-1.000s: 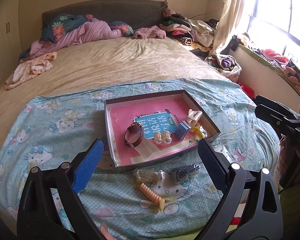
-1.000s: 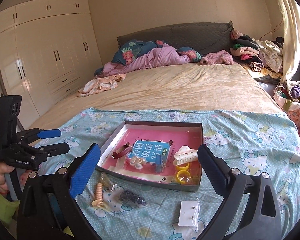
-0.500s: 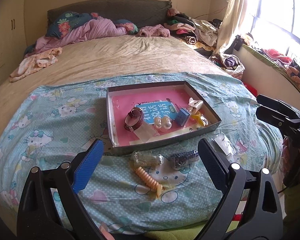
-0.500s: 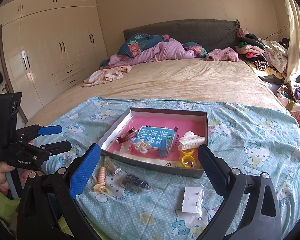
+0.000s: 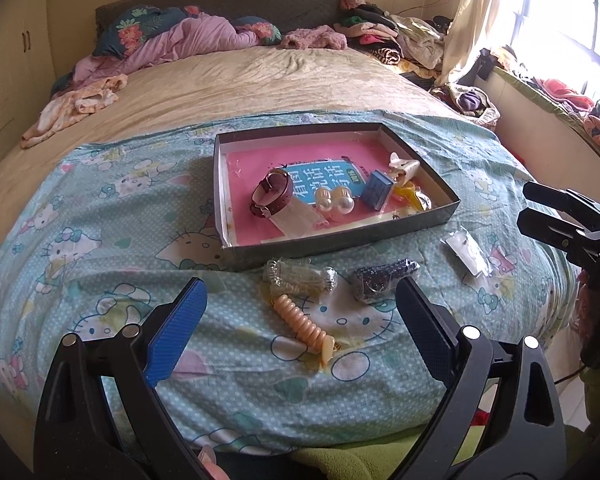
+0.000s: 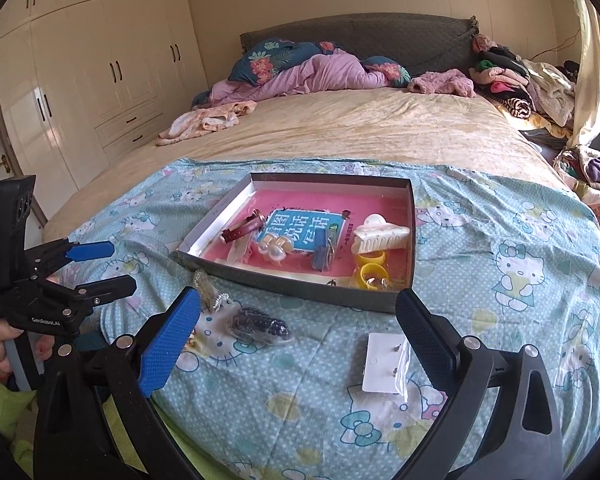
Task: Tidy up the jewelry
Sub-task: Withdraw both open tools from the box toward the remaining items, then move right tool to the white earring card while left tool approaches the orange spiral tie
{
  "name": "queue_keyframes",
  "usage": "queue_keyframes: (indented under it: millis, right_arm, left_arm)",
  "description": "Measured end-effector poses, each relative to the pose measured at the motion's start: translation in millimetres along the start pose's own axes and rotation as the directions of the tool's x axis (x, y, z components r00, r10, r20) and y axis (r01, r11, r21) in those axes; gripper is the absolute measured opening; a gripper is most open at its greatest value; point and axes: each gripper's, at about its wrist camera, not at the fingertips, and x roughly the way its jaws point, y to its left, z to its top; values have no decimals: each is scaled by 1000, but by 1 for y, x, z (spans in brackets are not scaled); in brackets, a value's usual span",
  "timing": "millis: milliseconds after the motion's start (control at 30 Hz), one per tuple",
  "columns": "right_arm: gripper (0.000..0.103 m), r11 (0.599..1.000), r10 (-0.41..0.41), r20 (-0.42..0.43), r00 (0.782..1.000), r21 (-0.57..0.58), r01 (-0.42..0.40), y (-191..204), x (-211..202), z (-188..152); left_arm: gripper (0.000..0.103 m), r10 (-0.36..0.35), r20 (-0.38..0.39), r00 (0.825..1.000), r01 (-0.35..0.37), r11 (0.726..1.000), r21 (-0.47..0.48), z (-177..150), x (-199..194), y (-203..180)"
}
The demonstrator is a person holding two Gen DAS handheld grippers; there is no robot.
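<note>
A shallow grey box (image 5: 340, 236) (image 6: 296, 286) with a pink floor sits on the Hello Kitty blanket. It holds a watch (image 5: 272, 192), pearl earrings (image 5: 334, 200), a blue item (image 5: 376, 190), a white claw clip (image 6: 380, 234) and yellow rings (image 6: 372, 270). In front lie a peach coil hair tie (image 5: 304, 326), a clear bagged item (image 5: 300, 276), a dark beaded piece (image 5: 384, 280) (image 6: 260, 326) and an earring card (image 5: 466, 252) (image 6: 384, 362). My left gripper (image 5: 300, 332) is open over the coil tie. My right gripper (image 6: 298, 334) is open above the card.
The blue blanket (image 5: 100, 240) covers the bed's foot. Crumpled bedding (image 6: 308, 72) and clothes (image 6: 512, 76) lie at the headboard. A wardrobe (image 6: 92, 92) stands left, a window ledge (image 5: 548, 100) right. The other gripper shows in each view (image 5: 572, 228) (image 6: 60, 280).
Both grippers have pulled back and tilted down, so the box and loose items sit higher and nearer in view. Both stay open. No object has moved.
</note>
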Motion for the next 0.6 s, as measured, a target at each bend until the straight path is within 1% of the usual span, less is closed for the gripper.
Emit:
queue_keyframes:
  millis: [267,467,533,600]
  right_arm:
    - [97,997,-74,-58,996,-34,72,-5,19,-20]
    - [97,996,-88,-94,992,25,90,-24,32,-33]
    - [97,995,-83,-100,991,44,88,-29,35,-36]
    - [97,994,-85,-104,991,56,91,-33,37,-38]
  left_arm:
    - [88,4,-58,998,-4,1000,1,-13,23,-1]
    - [88,-8,-110,994,5,1000,-28,-29,43,3]
    - [88,-7,-119,993,3,999,-35,-33,49,4]
    - [88,-20,-128,992,13,998,-57,-37,54,7]
